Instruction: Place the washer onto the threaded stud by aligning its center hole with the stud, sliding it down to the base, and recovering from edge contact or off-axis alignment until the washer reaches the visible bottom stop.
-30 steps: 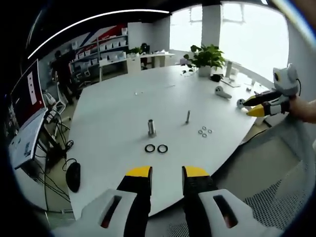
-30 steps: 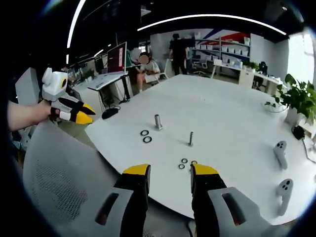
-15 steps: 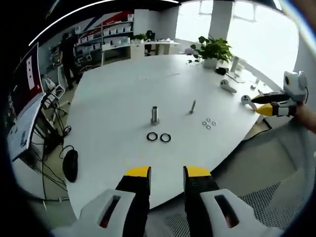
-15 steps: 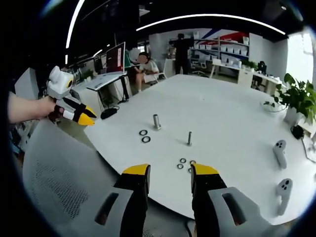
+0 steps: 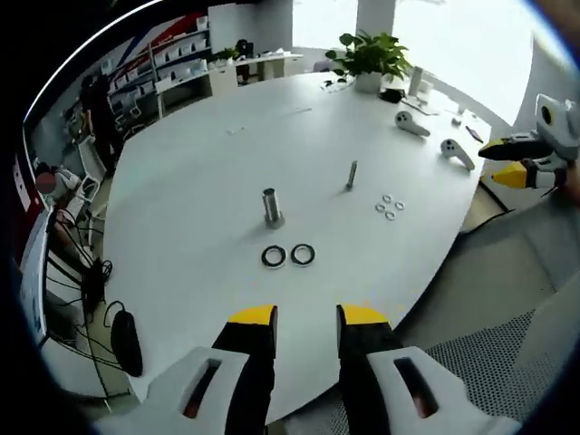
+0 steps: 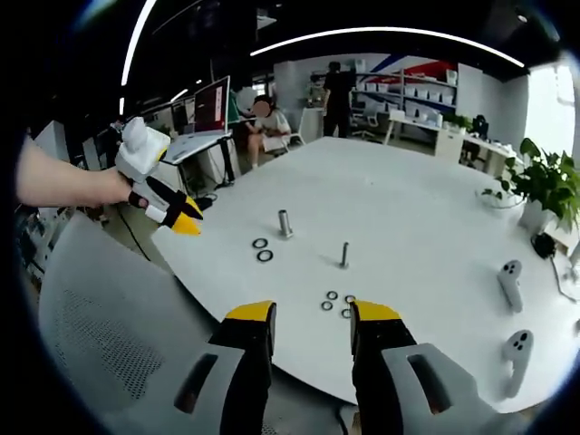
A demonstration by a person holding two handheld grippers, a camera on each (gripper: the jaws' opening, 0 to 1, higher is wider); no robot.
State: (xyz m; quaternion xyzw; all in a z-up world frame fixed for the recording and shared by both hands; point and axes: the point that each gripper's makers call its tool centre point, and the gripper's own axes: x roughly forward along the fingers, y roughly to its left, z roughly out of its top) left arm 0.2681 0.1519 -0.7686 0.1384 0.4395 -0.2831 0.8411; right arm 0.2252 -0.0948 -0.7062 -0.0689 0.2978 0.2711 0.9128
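White round desk (image 5: 199, 163): it carries every part. My left tongs (image 5: 305, 317) and right tongs (image 6: 311, 313): both hover off the desk's near edge, jaws narrowly parted, empty. Threaded stud (image 6: 344, 255): thin, upright, its axis vertical, mid-desk. Thicker steel post (image 5: 270, 206): beside it, with two dark rings (image 5: 288, 256) at its foot. Three small washers (image 6: 336, 303): flat on the desk, just ahead of my right tongs, which I judge nearer; the stud stands straight beyond them.

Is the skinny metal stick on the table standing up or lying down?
Standing up. The thin threaded stud rises straight from the white table in both views, with no washer on it; the small washers lie flat beside it.
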